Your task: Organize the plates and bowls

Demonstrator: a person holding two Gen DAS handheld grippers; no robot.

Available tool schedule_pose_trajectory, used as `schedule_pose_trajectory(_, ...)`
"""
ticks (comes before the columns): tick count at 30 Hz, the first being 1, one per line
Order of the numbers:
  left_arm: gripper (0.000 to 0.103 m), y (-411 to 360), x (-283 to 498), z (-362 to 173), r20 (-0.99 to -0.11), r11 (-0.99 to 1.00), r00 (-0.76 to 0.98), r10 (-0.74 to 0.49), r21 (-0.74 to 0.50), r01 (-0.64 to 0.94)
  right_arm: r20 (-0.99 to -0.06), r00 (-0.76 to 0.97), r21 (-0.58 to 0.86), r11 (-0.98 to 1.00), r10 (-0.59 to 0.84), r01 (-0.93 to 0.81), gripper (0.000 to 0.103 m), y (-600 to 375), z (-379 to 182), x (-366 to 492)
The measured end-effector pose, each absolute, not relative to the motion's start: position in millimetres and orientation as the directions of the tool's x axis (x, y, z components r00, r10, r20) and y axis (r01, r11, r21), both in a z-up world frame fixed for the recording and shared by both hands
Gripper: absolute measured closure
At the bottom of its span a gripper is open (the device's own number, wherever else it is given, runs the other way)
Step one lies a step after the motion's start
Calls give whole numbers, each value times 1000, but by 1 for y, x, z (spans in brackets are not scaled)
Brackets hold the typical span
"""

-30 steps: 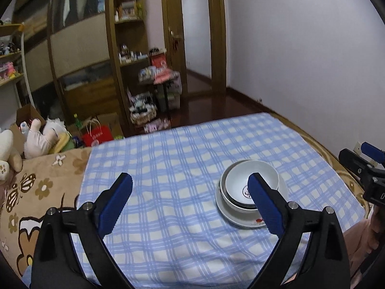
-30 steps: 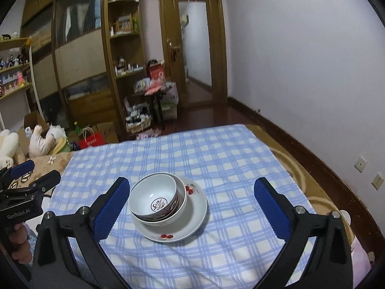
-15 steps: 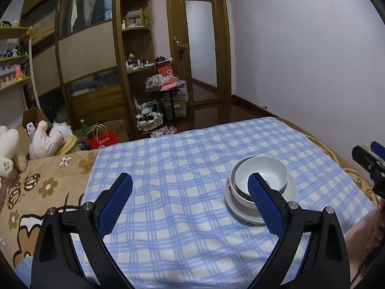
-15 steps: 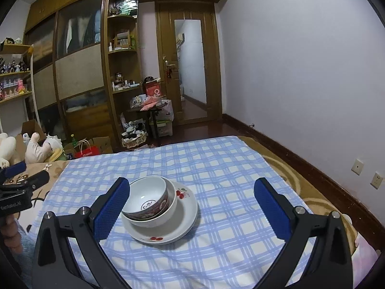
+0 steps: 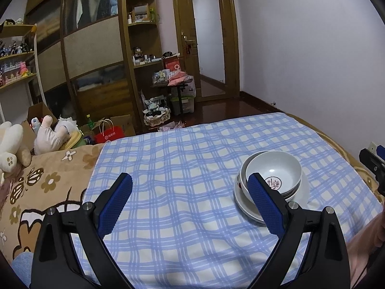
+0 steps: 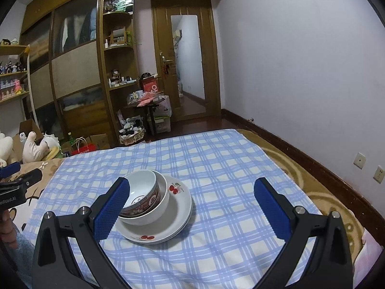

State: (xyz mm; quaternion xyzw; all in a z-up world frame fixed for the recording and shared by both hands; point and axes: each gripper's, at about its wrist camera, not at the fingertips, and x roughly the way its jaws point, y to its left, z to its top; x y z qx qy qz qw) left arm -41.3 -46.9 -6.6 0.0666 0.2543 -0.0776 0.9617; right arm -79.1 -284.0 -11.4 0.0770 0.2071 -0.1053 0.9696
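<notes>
Bowls are sitting nested on stacked plates in the middle of a blue-and-white checked cloth [image 6: 216,168] that is covering a bed. The top bowl [image 6: 144,192] — white inside, with a dark red patterned band outside and a printed mark on its bottom — is resting tilted inside a plain white bowl [image 6: 161,202]. Both are standing on a white plate with red cherry prints [image 6: 178,207], and a second plate rim is showing just beneath it.

The left gripper [image 5: 190,201] is hovering above the cloth with its blue-padded jaws spread wide and nothing between them; the stack is lying to its right, partly behind the right-hand pad. The right gripper [image 6: 192,207] is also hanging over the cloth with jaws wide apart and empty — its left pad is overlapping the bowls in view, though whether it is touching them cannot be told.

Plush toys [image 5: 28,137] are lying at the left edge beside a brown flowered blanket [image 5: 43,183]. A wooden wardrobe [image 6: 72,72] and a door [image 6: 187,65] are standing at the far end of the room.
</notes>
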Motion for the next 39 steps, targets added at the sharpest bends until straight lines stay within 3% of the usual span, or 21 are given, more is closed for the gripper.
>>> schedule_pose_trajectory(39, 8, -43, -37, -11, -495, 986, 866, -73, 94, 137, -419, 881, 53, 963, -220, 266, 0, -277, -15, -70)
